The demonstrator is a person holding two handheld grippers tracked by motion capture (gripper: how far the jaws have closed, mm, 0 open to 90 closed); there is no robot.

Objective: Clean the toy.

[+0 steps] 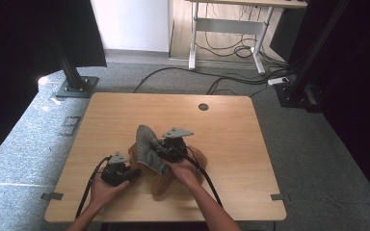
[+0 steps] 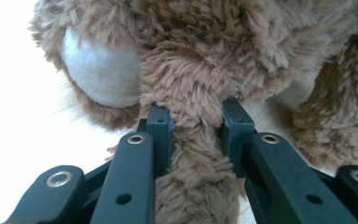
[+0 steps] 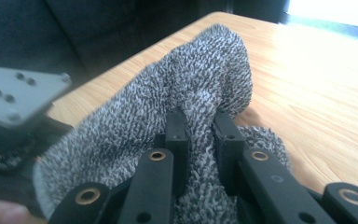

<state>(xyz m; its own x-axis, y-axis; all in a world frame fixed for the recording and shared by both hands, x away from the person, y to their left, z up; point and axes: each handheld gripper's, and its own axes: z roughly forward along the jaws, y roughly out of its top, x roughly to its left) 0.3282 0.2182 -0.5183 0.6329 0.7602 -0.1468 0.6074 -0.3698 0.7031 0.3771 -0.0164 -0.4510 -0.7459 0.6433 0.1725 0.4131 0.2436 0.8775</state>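
Two forearms enter from the near edge of the wooden desk [image 1: 125, 115] in the high view, each hand holding a gripper. Left hand [image 1: 103, 188] holds the left gripper [image 1: 131, 174], low on the desk, pointing right toward a brown plush bear [image 1: 164, 180]. In the left gripper view its jaws are clamped on a narrow furry limb of the bear [image 2: 196, 154], fur bulging above and below the fingertips [image 2: 160, 126]. A pale round pad [image 2: 100, 74] on the bear sits just left of the pinched limb; which limb it is cannot be told.

Right hand [image 1: 185, 171] holds the right gripper [image 1: 158, 147], just beyond and right of the left one, above the bear. In the right gripper view its jaws are closed on a grey speckled knit sock [image 3: 200, 88], the fabric gathered between the fingertips [image 3: 176, 126] and rising in a rounded hump beyond them. In the high view the sock [image 1: 149, 147] stands up over the bear's left part, touching it.

Bear lies near the middle of the desk, toward the near edge. Further off: round cable hole [image 1: 203, 107] near the far edge. Beyond the desk: grey carpet [image 1: 327, 144], loose black cables [image 1: 231, 79], a white-framed table [image 1: 226, 26], black stand base [image 1: 77, 86] at far left.
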